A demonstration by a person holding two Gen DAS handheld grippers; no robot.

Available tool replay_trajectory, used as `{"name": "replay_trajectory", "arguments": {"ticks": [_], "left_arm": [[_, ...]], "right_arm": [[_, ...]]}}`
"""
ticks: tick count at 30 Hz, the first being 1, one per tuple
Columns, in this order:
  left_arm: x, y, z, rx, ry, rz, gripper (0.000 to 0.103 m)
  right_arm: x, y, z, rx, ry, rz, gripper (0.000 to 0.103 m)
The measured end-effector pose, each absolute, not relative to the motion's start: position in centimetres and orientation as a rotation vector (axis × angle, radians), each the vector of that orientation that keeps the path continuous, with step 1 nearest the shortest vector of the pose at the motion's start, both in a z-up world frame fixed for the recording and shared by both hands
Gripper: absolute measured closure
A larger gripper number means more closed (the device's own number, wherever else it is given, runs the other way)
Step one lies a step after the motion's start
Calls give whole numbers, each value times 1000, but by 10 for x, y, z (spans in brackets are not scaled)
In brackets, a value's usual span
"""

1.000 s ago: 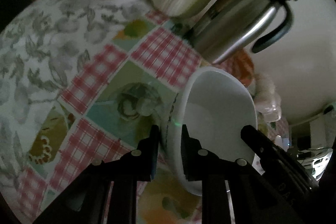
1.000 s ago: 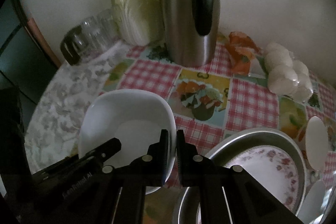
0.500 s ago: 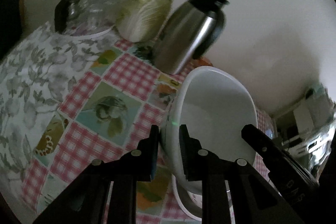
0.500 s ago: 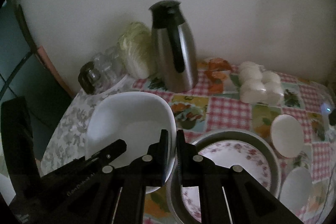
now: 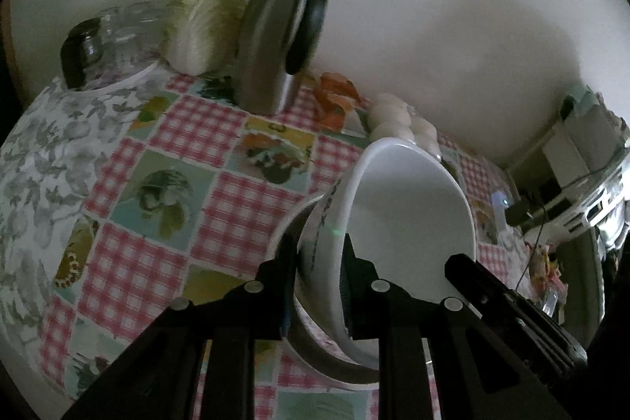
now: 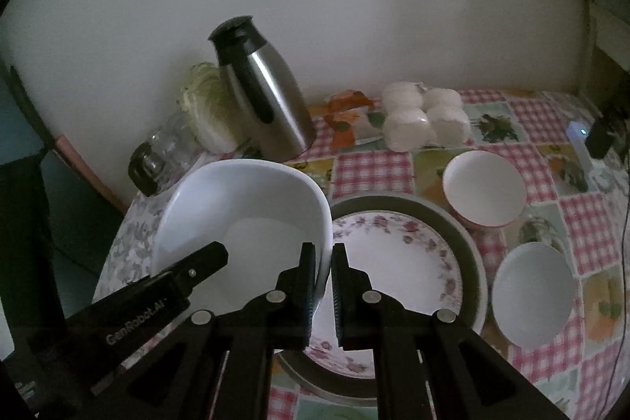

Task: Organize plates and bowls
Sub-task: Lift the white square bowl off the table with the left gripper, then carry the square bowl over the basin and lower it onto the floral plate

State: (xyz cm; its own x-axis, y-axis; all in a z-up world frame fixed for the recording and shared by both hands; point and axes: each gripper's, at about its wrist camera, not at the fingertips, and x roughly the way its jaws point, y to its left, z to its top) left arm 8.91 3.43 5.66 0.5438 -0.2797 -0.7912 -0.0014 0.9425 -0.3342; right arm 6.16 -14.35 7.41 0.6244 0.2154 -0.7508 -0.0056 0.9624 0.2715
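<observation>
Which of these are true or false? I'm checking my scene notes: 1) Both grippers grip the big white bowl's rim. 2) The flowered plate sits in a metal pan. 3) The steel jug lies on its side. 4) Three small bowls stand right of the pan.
1) True: left gripper and right gripper clamp the big white bowl.
2) True: flowered plate, metal pan.
3) False: the steel jug stands upright.
4) False: two small bowls.

Checked tablecloth (image 6: 370, 170) – carafe (image 6: 264, 97), cabbage (image 6: 208, 109), two bowls (image 6: 484, 187).
</observation>
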Motion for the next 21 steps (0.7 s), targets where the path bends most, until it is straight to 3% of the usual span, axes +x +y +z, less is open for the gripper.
{"name": "replay_trajectory", "arguments": {"ticks": [21], "left_arm": [[81,-18,56,-237,1032,-199,83]], "right_arm": [[42,-194,71,355,914,125,91]]}}
